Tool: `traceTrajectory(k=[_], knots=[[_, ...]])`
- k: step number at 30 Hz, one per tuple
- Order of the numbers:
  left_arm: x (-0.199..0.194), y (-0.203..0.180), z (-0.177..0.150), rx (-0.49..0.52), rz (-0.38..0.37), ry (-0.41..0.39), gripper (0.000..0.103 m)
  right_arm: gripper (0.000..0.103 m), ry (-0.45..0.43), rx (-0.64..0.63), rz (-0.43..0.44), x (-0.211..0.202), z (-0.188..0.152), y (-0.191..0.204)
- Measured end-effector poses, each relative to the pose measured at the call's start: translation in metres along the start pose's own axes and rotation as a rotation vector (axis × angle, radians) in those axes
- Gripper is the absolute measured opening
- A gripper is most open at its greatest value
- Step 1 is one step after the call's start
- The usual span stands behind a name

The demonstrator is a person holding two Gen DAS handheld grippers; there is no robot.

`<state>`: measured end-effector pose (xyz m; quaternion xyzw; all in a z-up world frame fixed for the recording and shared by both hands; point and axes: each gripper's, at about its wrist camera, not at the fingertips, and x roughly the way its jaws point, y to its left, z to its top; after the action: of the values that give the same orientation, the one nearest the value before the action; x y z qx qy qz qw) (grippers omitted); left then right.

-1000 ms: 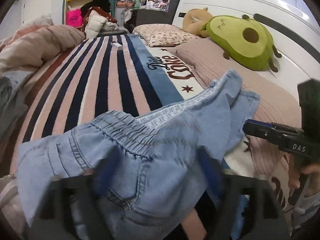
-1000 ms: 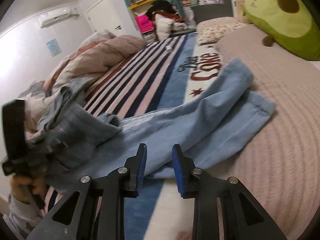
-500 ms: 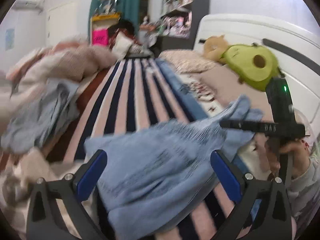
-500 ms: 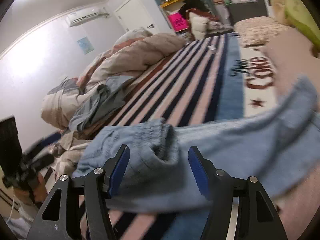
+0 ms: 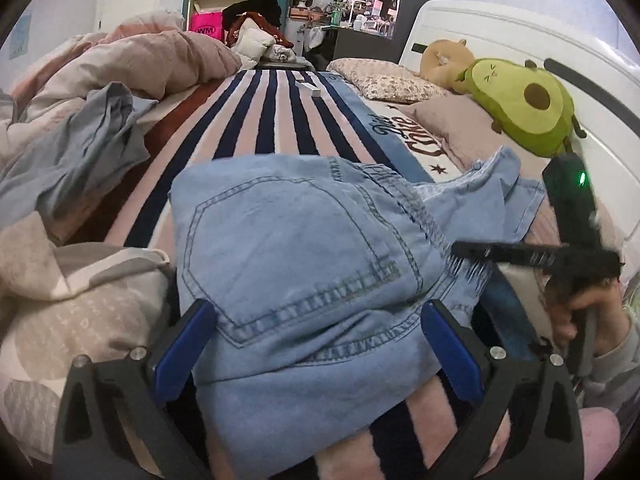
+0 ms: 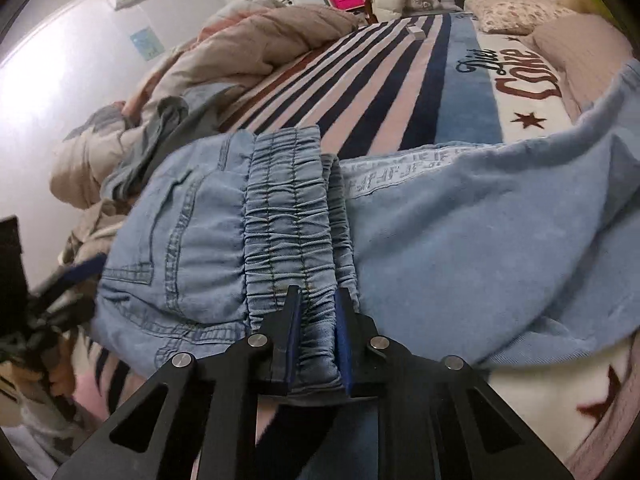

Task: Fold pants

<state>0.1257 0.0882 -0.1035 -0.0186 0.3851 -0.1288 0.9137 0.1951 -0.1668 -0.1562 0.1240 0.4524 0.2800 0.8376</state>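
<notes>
Light-blue soft denim pants (image 6: pixel 460 240) lie bunched on the striped bed blanket (image 6: pixel 384 92). Right gripper (image 6: pixel 316 320) fingers closing, pinching the elastic waistband (image 6: pixel 288 216) at 6 o'clock. Left gripper (image 5: pixel 316 344) fingers spread wide, empty. Limp, light cloth; best held at the thick waistband.

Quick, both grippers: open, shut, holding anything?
Left gripper: open wide, pants between its fingers, not gripped.
Right gripper: jaws closing on the pants' elastic waistband.

You're in a home bedroom: a bed (image 5: pixel 280 120) with striped blanket, rumpled duvet (image 5: pixel 152 60), floral pillow (image 5: pixel 384 80), avocado plush (image 5: pixel 524 104), and what looks like cluttered shelving (image 5: pixel 360 4) behind.
</notes>
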Motion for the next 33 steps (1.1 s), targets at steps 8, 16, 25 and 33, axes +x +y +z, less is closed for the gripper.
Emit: traceTrajectory(k=[8, 16, 25, 33], knots=[[-0.008, 0.005, 0.000, -0.019, -0.001, -0.012, 0.102, 0.074, 0.071, 0.017, 0.075, 0.030, 0.010, 0.014], [-0.012, 0.005, 0.004, -0.021, 0.001, -0.025, 0.102, 0.022, -0.092, -0.051, -0.027, -0.021, 0.012, 0.025], [-0.019, 0.004, 0.008, -0.021, 0.023, -0.046, 0.102, 0.064, -0.181, 0.056, -0.192, -0.074, 0.005, -0.016], [-0.027, 0.014, 0.020, -0.078, -0.016, -0.101, 0.102, 0.068, -0.221, 0.133, -0.414, -0.129, 0.012, -0.061]])
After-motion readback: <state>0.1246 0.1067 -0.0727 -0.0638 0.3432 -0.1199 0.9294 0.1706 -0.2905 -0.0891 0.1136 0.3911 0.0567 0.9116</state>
